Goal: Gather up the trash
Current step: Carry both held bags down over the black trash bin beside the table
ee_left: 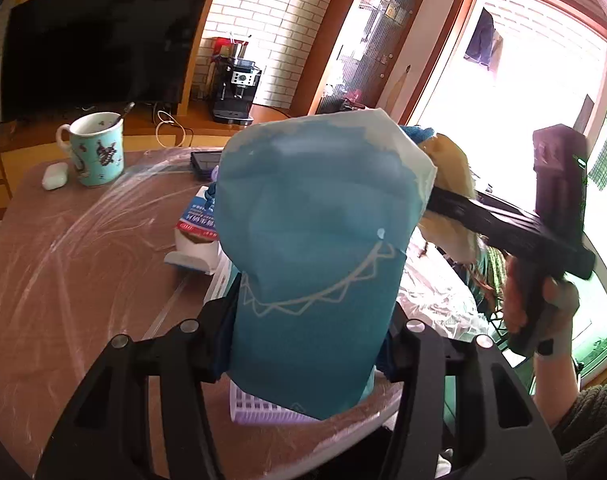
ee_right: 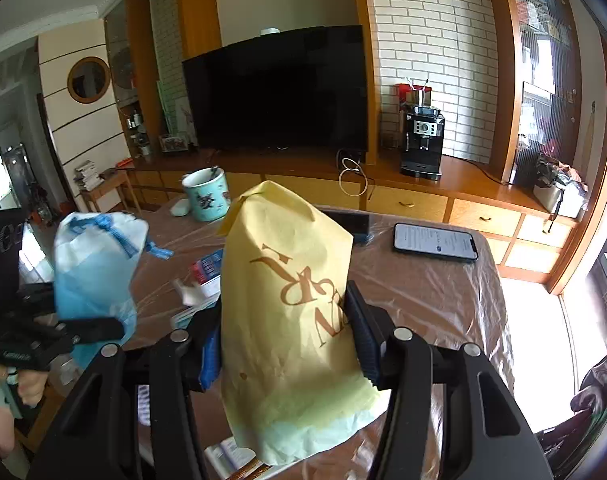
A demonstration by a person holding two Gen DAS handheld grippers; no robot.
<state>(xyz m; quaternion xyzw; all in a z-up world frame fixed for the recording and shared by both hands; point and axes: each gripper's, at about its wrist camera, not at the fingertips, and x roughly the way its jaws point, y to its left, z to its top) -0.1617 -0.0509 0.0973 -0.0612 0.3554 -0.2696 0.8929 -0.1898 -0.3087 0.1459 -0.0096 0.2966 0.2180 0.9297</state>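
A blue paper bag (ee_left: 311, 248) with a white zigzag print stands upright between the fingers of my left gripper (ee_left: 307, 340), which is shut on its lower half above the table. In the right wrist view, my right gripper (ee_right: 287, 336) is shut on a yellow paper bag (ee_right: 287, 304) with brown lettering. The two bags are held side by side in the air. The right gripper (ee_left: 503, 224) and a bit of the yellow bag (ee_left: 451, 168) show at the right of the left wrist view. At the left of the right wrist view are the left gripper (ee_right: 91, 328) and the blue bag (ee_right: 95, 264).
The table (ee_left: 83, 280) is covered with clear plastic. On it are a turquoise mug (ee_left: 97, 152) with a spoon, a white earbud case (ee_left: 55, 176), a phone (ee_right: 435, 242), a red and blue carton (ee_left: 195, 232) and a lilac basket (ee_left: 263, 408). Behind stand a TV (ee_right: 279, 88) and coffee machine (ee_right: 421, 140).
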